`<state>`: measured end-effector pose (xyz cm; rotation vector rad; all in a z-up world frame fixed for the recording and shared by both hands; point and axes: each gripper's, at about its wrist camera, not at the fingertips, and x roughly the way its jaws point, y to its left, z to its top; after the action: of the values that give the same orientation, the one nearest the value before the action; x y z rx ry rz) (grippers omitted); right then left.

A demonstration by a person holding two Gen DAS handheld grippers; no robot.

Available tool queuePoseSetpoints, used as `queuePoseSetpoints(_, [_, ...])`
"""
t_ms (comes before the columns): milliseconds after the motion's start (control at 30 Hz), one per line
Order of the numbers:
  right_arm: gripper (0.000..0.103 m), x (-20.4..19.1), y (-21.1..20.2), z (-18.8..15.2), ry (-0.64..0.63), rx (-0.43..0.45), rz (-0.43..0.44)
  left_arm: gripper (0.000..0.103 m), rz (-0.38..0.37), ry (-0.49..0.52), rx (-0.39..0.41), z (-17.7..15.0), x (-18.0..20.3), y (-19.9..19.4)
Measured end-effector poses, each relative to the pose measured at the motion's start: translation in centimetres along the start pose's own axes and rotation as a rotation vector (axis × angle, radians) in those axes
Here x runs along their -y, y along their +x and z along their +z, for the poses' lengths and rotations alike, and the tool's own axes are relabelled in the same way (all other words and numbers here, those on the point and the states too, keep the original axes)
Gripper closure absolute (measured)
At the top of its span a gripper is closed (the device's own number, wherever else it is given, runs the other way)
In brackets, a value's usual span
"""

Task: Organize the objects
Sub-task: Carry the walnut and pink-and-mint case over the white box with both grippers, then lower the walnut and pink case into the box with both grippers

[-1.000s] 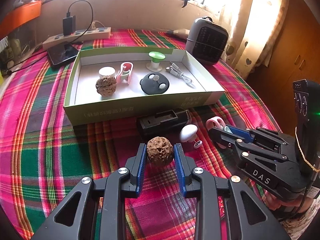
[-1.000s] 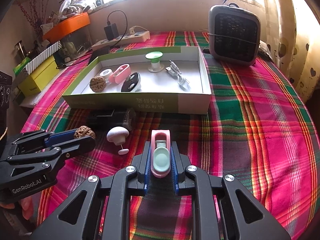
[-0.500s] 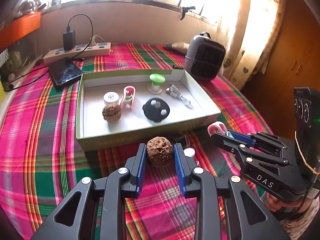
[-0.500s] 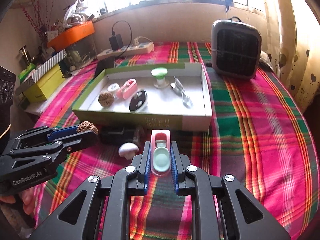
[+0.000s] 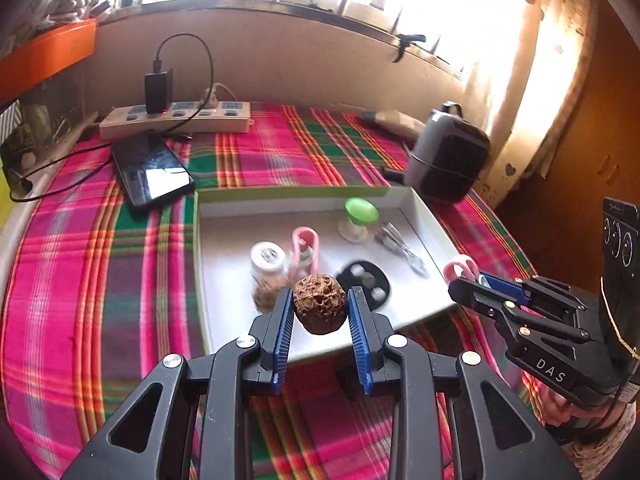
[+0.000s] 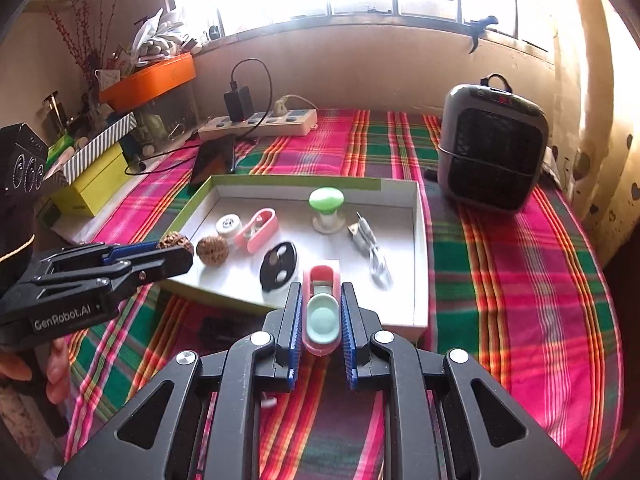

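A walnut (image 5: 319, 309) was clamped between the blue pads of the left gripper (image 5: 319, 312), held in the air above the near edge of the box (image 5: 426, 216). A pink clip (image 6: 321, 312) was pinched lengthwise in the closed right gripper (image 6: 321, 314), held above the box's near wall. Already lying in the box: a second walnut (image 6: 212, 250), a second pink clip (image 6: 258, 230), a white cap (image 6: 228, 224), a black disc (image 6: 279, 266), a green knob (image 6: 326, 200) and a cable (image 6: 370, 248).

Handling, judged: the walnut was taken as light, hard and round, its ridged shell giving grip but liable to roll on release; best held across its widest part and set down low. The clip was taken as light, stiff, smooth plastic, likely to slip if pinched near an end; its flat long sides were the hold.
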<state>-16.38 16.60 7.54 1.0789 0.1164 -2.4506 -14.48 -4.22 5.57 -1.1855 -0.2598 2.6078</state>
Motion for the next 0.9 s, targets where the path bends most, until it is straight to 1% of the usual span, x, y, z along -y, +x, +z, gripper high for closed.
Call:
queuePoseSetpoints(233, [0.085,0.8,2.6,1.9,-0.003,-0.035,-0.001,0.078,0.017,-0.026,-0.020,2.1,-1.9,1.8])
queuePoseSetpoints(533, [0.085,1.2,5.7,3.3,-0.010,-0.095,0.012,0.078,0.045,-0.033,-0.044,4.5,-3.4,4.7])
queuePoseSetpoints(900, [0.085,1.4,8.5,3.7,-0.009,-0.144,0.036,0.077,0.057,-0.047,-0.088,5.4,-4.4,7.7])
